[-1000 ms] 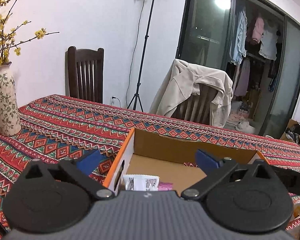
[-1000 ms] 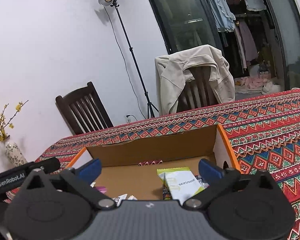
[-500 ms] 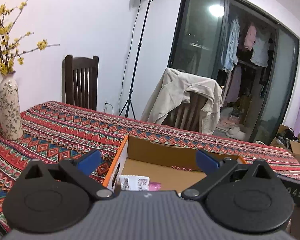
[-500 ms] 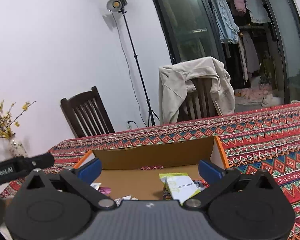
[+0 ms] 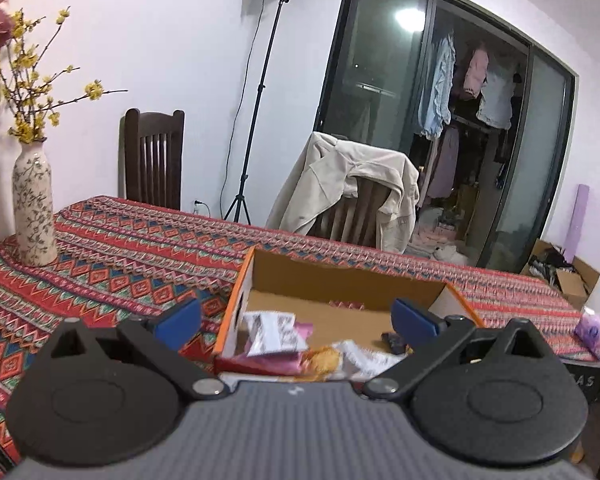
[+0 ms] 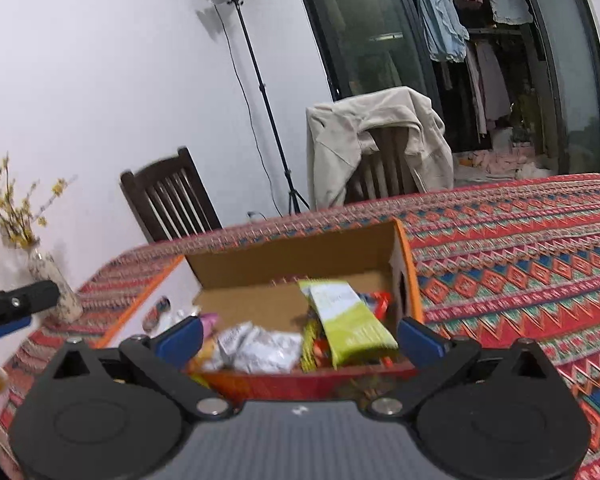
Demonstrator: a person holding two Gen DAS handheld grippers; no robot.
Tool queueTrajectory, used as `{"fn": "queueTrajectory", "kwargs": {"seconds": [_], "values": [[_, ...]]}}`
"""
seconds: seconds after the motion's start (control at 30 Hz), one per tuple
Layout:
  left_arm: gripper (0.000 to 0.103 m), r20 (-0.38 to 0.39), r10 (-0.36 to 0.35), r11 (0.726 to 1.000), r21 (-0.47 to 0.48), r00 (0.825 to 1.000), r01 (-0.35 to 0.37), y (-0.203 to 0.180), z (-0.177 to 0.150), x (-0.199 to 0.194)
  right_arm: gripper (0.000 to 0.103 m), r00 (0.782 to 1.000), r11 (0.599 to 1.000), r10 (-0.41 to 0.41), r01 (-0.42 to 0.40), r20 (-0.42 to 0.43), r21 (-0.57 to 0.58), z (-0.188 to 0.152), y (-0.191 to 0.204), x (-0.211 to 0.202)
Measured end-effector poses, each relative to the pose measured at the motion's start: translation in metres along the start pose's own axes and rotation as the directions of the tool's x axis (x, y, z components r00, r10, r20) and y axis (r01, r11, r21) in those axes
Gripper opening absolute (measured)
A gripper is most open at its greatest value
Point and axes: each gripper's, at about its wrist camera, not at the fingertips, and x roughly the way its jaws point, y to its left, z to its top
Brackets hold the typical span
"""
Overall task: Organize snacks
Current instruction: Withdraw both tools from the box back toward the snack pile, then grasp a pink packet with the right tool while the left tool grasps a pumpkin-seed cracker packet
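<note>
1. Over the last second both cameras have drawn back and tipped down a little. A second ago each view showed only the far wall and a strip of floor of the cardboard box (image 5: 340,280); now its near edge and most of what lies in it are in sight.

2. The left gripper (image 5: 296,320) has its blue fingers (image 5: 178,318) spread wide, as they were a second ago, with nothing between them. The box sits just ahead of them on the counter (image 5: 120,256) with its patterned cloth.

3. The right gripper (image 6: 298,334) is likewise spread wide and empty, its fingers (image 6: 420,340) flanking the near end of the box (they do not appear to touch it, though I cannot be sure at this angle).

4. The snacks are inside the box: a white packet (image 5: 274,330) and a pink wrapper (image 5: 268,364) toward the left end, silver packets (image 6: 260,344) in the middle, and a green and white packet (image 6: 348,320) leaning up at the right end over red and yellow wrappers (image 6: 376,304). One small item (image 6: 156,314) lies on what looks like the white flap outside the box.

5. My reading: with both grippers pulled away and unloaded, and the snacks gathered in the box, the task seems close to finished, or at a pause between picks. The stray item on the flap, and a purple bag (image 5: 596,330) at the counter's far right edge, may still need collecting (what the bag holds is unclear).

6. The vase (image 5: 34,204) stands well apart from the box, so it poses little risk.
</note>
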Motion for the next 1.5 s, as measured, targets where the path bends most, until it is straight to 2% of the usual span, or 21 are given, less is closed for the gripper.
{"fn": "queueTrajectory", "kwargs": {"seconds": [0.1,0.33,0.53,0.7,0.93,1.07,1.23,1.33,1.5], "values": [[0.103,-0.006,0.009,1.0,0.014,1.0,-0.009,0.007,-0.013,-0.009,0.103,1.0,0.999,0.003,-0.004,-0.014,-0.047,-0.011,0.005,-0.01],[0.103,-0.043,0.035,0.999,0.019,0.998,-0.035,0.026,-0.043,-0.02,0.103,0.999,0.985,-0.046,0.045,-0.003,-0.166,-0.041,0.02,-0.032],[0.103,-0.098,0.035,0.999,0.001,0.995,-0.035,0.034,-0.06,-0.009,0.103,0.995,0.982,-0.093,0.088,-0.02,-0.168,-0.063,0.017,-0.033],[0.103,-0.063,0.038,0.999,0.031,0.997,-0.036,0.028,-0.066,-0.004,0.103,0.995,0.986,-0.095,0.091,-0.024,-0.139,-0.07,0.008,-0.035],[0.103,-0.047,0.022,0.999,0.031,0.999,-0.021,0.028,-0.071,0.003,0.103,0.991,0.985,-0.117,0.107,-0.068,-0.136,-0.069,0.001,-0.023],[0.103,-0.042,0.012,1.0,0.012,0.999,-0.011,0.032,-0.072,0.003,0.103,0.991,0.988,-0.1,0.088,-0.088,-0.128,-0.067,0.0,-0.02],[0.103,-0.049,0.012,1.0,-0.007,0.999,-0.013,0.036,-0.072,0.005,0.103,0.993,0.987,-0.054,0.037,-0.101,-0.158,-0.067,0.016,-0.02],[0.103,-0.044,0.015,1.0,-0.009,0.999,-0.015,0.036,-0.073,0.004,0.103,0.994,0.982,-0.053,0.034,-0.1,-0.186,-0.062,0.028,-0.013],[0.103,-0.045,0.012,1.0,-0.016,0.999,-0.013,0.037,-0.074,0.004,0.103,0.988,0.985,-0.047,0.022,-0.148,-0.172,-0.051,0.035,0.01]]}}
